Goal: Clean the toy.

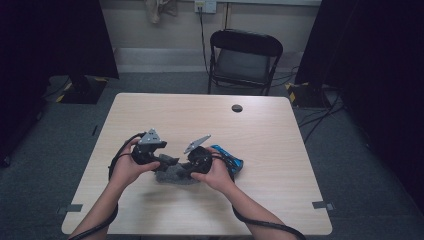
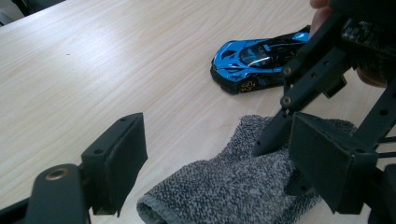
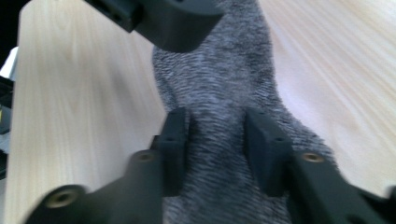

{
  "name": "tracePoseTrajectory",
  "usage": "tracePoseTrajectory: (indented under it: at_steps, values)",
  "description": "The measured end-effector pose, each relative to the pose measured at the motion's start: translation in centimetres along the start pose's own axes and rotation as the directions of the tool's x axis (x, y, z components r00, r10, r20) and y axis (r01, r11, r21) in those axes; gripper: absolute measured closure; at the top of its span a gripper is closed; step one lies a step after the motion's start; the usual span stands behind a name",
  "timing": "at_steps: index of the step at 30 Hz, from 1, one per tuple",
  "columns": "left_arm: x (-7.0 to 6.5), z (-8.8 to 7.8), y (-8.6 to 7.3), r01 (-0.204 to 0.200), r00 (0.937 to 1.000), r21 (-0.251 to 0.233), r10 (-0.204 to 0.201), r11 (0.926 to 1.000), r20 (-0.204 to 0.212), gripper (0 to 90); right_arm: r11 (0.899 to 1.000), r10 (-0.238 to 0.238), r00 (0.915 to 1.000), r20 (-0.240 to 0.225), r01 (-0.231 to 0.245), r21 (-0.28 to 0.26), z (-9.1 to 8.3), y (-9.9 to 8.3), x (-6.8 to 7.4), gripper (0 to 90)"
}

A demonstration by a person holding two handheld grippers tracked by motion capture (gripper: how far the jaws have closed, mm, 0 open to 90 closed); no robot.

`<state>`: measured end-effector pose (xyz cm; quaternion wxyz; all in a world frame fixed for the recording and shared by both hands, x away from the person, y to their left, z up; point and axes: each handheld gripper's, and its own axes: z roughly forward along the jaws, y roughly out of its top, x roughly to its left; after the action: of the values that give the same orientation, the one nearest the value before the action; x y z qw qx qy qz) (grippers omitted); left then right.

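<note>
A grey knitted sock (image 1: pixel 172 175) lies flat on the table in front of the person. My left gripper (image 1: pixel 167 162) stands open over its left part. In the left gripper view my left gripper (image 2: pixel 224 144) has wide jaws astride the sock (image 2: pixel 233 186), with neither pad touching it. My right gripper (image 1: pixel 186 167) comes in from the right. In the right gripper view my right gripper (image 3: pixel 217 135) has its jaws apart, low over the sock (image 3: pixel 219 84), which lies flat between them. One of the right gripper's fingers (image 2: pixel 275 128) points down at the cloth. A blue toy car (image 2: pixel 254 58) stands just behind the sock.
The light wooden table (image 1: pixel 165 115) has a round cable hole (image 1: pixel 237 108) near its far edge. A black folding chair (image 1: pixel 243 60) stands behind it. In the high view the toy car (image 1: pixel 229 161) sits right of the right hand. Cables trail from both grippers off the near edge.
</note>
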<state>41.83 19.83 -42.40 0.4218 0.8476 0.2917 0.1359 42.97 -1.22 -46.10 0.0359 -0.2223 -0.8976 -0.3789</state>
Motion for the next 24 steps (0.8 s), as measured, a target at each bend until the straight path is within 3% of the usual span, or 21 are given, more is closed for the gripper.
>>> tracePoseTrajectory:
  at_steps: [5, 12, 18, 24]
  values:
    - [-0.2, 0.4, 0.0, 0.001, 0.9999, 0.004, -0.001, 1.0000, 0.015, 19.0, 1.000, -0.006, 0.9990, 0.044, 0.005, 0.002, -1.1, -0.4, -0.5, 41.1]
    - [-1.3, 1.2, 0.3, -0.044, 0.9966, 0.007, 0.043, 0.9990, 0.071, 18.9, 1.000, -0.004, 0.9955, 0.095, 0.005, -0.013, -3.9, -1.5, -1.9, 29.6]
    - [-2.4, 2.3, 0.1, -0.082, 0.9880, 0.045, 0.075, 0.9956, 0.135, 19.0, 0.998, 0.044, 0.9884, 0.145, -0.038, -0.047, -6.4, -2.5, -3.4, 25.9]
    - [-3.3, 3.4, -0.9, -0.139, 0.9772, 0.114, 0.117, 0.9838, 0.177, 18.9, 0.997, 0.070, 0.9728, 0.221, -0.062, -0.044, -7.9, -3.8, -4.9, 21.4]
